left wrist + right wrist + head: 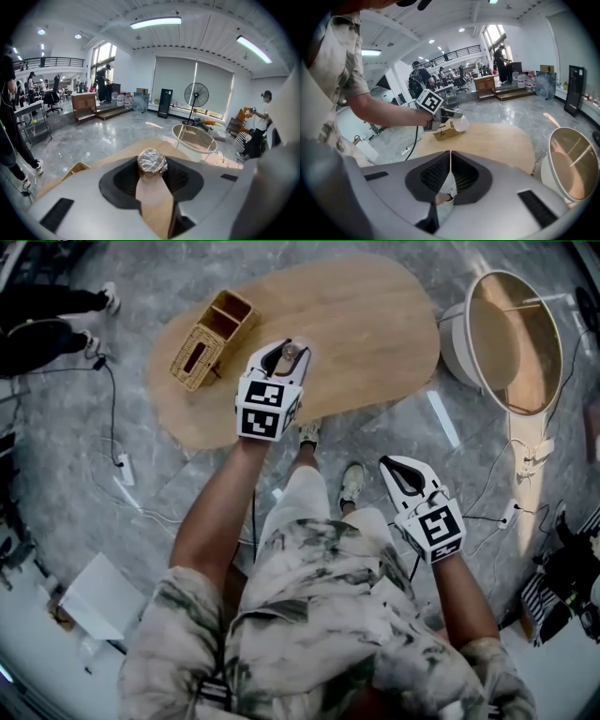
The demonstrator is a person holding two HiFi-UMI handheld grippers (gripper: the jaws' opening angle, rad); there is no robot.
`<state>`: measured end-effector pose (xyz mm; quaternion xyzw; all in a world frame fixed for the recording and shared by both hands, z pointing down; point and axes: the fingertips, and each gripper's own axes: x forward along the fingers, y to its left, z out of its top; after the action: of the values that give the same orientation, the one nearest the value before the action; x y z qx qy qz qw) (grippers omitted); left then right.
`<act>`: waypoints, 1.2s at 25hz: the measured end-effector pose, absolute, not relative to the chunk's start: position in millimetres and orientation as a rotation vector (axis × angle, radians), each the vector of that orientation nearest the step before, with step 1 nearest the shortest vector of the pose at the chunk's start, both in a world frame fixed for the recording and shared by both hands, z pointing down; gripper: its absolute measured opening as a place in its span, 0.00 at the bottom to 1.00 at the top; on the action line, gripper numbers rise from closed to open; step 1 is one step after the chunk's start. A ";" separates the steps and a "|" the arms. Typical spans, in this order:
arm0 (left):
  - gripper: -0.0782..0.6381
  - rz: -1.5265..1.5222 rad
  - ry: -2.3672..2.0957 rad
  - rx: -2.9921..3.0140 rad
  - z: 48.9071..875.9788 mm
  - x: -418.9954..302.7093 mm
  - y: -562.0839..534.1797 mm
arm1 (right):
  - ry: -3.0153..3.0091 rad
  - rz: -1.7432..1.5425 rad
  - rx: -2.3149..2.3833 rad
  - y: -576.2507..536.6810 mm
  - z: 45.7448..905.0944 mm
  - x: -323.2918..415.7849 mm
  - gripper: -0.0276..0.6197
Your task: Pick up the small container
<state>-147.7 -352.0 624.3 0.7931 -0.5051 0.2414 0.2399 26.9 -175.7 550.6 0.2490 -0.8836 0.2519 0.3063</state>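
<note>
The small container (290,353), a little clear cup with a crinkled shiny lid (152,161), sits between the jaws of my left gripper (285,352), which is shut on it. It is held just above the oval wooden table (375,324), near the front edge. From the right gripper view the same cup (461,123) shows at the tip of the left gripper (451,115). My right gripper (395,466) hangs off the table beside the person's leg, jaws shut together (450,154) with nothing in them.
A wicker basket (211,337) with two compartments stands on the table's left end, close to the left gripper. A round white side table (506,338) stands to the right. Cables and power strips (125,468) lie on the grey floor. People stand at the far left.
</note>
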 end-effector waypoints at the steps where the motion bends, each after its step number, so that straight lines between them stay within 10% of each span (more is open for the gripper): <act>1: 0.32 0.662 -1.382 2.171 617.0 -147.1 -349.6 | -2.343 0.663 0.658 -175.5 547.5 28.7 0.09; 30: 0.32 0.641 -1.350 2.228 423.4 -126.1 -227.3 | -2.469 0.483 0.575 -115.6 444.1 51.3 0.09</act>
<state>-126.1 -227.3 423.4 0.8087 -0.4901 0.2326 0.2273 51.3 -115.6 444.1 0.2141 -0.9193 0.1798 0.2769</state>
